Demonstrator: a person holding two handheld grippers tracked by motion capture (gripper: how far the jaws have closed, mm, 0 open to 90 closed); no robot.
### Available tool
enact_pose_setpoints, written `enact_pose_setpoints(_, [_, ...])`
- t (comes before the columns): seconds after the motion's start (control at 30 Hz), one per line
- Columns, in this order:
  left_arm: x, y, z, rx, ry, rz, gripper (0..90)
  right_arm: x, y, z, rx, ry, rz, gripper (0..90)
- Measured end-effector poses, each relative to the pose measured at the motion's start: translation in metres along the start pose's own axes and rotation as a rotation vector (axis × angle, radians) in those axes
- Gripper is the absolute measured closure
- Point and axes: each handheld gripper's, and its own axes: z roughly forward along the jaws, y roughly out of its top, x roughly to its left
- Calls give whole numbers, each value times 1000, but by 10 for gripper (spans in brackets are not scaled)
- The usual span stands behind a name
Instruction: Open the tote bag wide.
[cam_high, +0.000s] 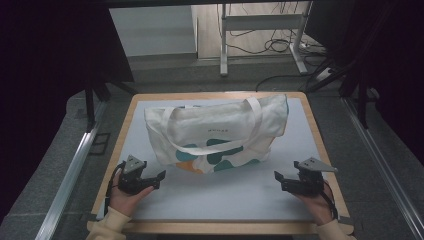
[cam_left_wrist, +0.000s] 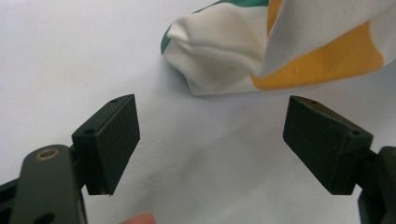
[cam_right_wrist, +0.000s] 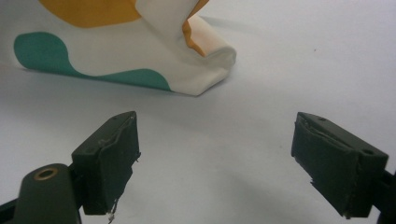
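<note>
A cream tote bag (cam_high: 220, 132) with teal and orange blobs lies folded on the middle of the pale grey table top (cam_high: 225, 195), its two straps draped across it. My left gripper (cam_high: 159, 176) rests at the front left, just short of the bag's near left corner (cam_left_wrist: 205, 79), jaws wide apart and empty (cam_left_wrist: 212, 144). At the front right my right gripper (cam_high: 278, 178) is open too, with nothing between its jaws (cam_right_wrist: 217, 158). The bag's near right corner (cam_right_wrist: 205, 74) lies a little beyond them, apart from the pads.
The table has a wooden rim (cam_high: 320, 135) and drops to a dark floor on both sides. A metal rail (cam_high: 70, 170) runs along the left, another (cam_high: 380, 155) along the right. A desk frame with cables (cam_high: 260, 30) stands far behind.
</note>
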Motion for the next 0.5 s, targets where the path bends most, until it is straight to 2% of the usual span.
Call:
enact_pose_setpoints(0.1, [-1,-1,-2,-4,1,0,193,0,-2,-2,1,13,4,166])
enact_pose_setpoints(0.27, [0,-3,-2,1,-11,1,193,1,-1,-4,-3,9,11,186])
enact_pose_setpoints(0.5, [6,-5,-11,-38,-19,-19,194,7,-1,0,6,27,3,218])
